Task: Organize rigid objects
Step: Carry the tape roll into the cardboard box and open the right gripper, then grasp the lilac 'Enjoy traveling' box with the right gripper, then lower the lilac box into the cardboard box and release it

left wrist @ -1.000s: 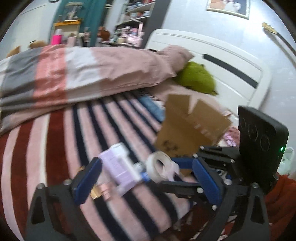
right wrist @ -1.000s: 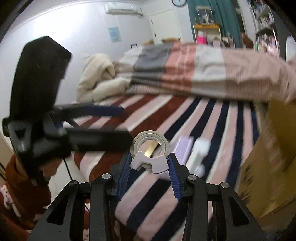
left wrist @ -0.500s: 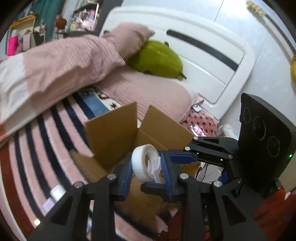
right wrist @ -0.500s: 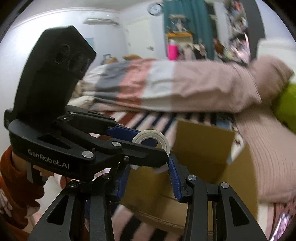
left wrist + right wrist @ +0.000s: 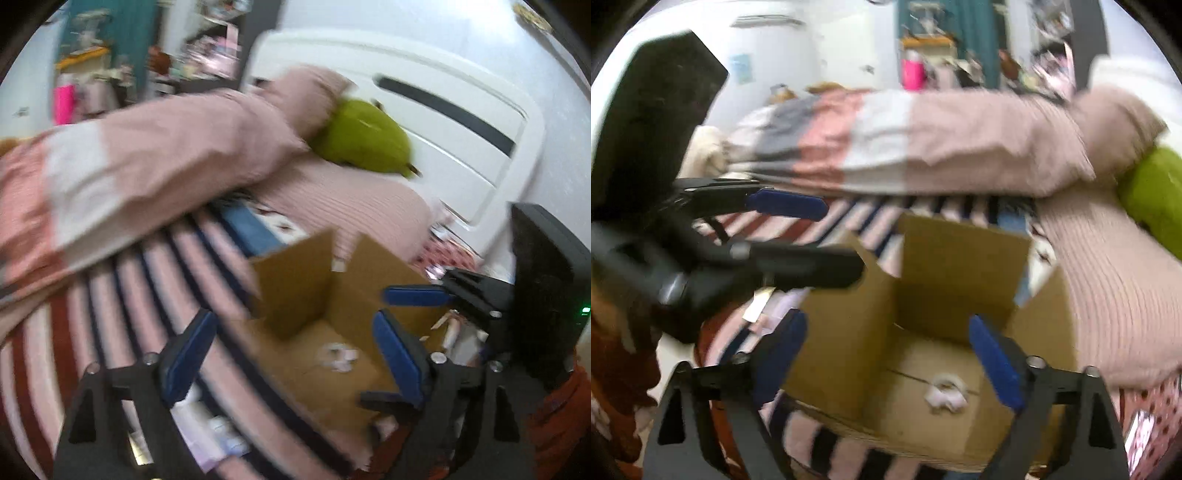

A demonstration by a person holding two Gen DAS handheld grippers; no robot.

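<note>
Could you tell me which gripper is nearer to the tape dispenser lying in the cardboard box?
Right. The right gripper hangs open directly above the tape dispenser in the cardboard box; the left gripper, also open, sits toward the box's left edge.

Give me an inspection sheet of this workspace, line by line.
Surface: striped bedspread on a bed.
Job's things: open cardboard box on the bed; white tape dispenser lying on its floor.
Clutter: small blurred items on the bedspread beside the box, not identifiable.
Grippers: left gripper open and empty; right gripper open and empty above the box.
Cables: nothing seen.
Surroundings: pink pillow, green plush, white headboard, folded blanket.
</note>
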